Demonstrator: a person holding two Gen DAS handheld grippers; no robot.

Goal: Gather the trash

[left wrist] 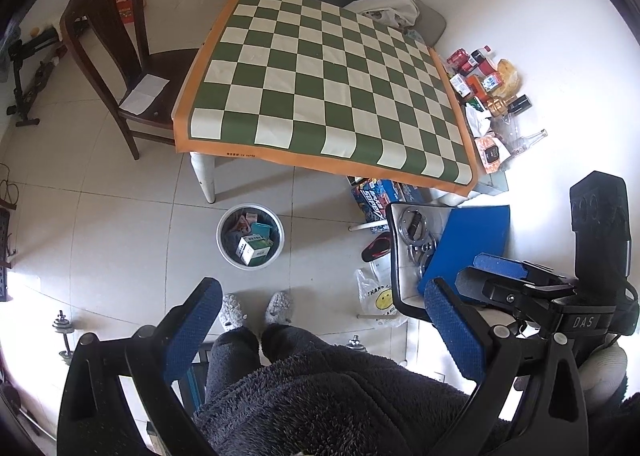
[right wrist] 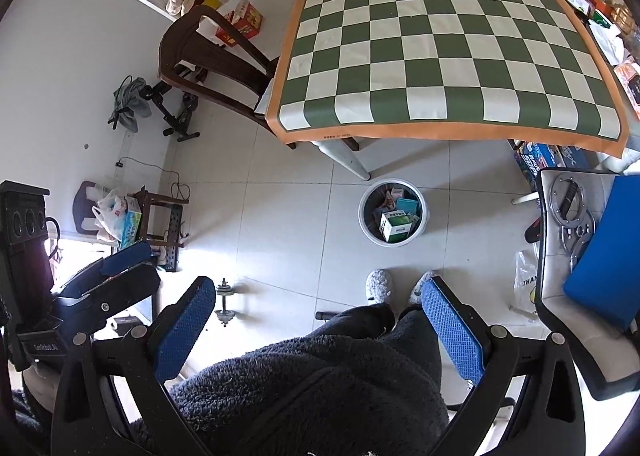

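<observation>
A bench draped in a green-and-cream checkered cloth with an orange border [left wrist: 320,75] stands on pale floor tiles [left wrist: 120,223]. A dark wooden chair [left wrist: 120,55] sits tucked at its side, a white paper sheet [left wrist: 145,93] on the seat. A small metal dumbbell [right wrist: 225,306] lies on the tiles.

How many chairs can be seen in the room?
2. A dark wooden chair stands at the left side of the checkered table. A white chair holding a blue pad stands at the person's right. Others may be hidden.
</observation>
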